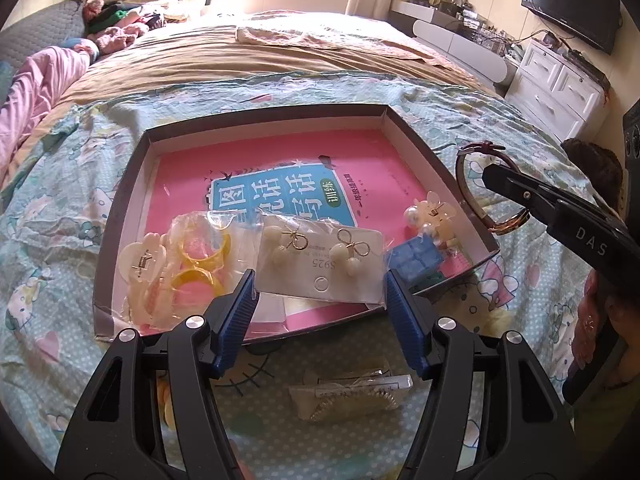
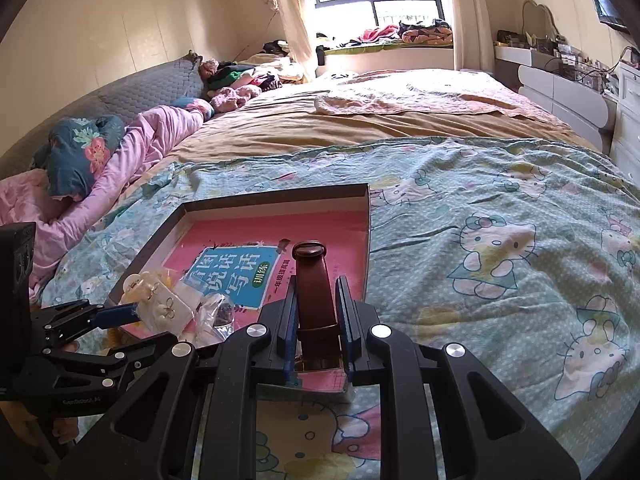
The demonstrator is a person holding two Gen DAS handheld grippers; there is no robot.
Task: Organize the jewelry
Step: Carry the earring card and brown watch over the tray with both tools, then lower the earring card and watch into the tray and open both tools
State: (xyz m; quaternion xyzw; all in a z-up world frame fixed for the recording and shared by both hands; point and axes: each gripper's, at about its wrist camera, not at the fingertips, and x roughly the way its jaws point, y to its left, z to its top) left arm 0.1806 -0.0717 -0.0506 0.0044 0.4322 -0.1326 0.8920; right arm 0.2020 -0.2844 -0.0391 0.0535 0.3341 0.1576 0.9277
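A: What writing can you read?

B: The white earring card has "S925" printed on it, upside down from the left wrist view. The right gripper carries the letters "DAS" on its black arm. The pink book lying in the box has large Chinese characters on a blue panel; I cannot read the small print beside it. In the right wrist view, the left gripper's body shows a small white label, too blurred to make out fully.

A: How do the left fingers stand?

B: About half apart, blue pads on either edge of the bagged earring card, at the box's near rim. The pads look pressed to the bag's sides.

A: And the right?

B: Closed tight on a brown leather watch strap, which sticks up between the pads over the box's right side. From the left view the strap curves as a loop above the box's right wall.

A: Where is the rest of the jewelry?

B: Inside the box: yellow rings in a bag and a cream hair clip at the left, a pearl flower clip and a blue case at the right. One more bagged piece lies on the Hello Kitty sheet, just outside the box.
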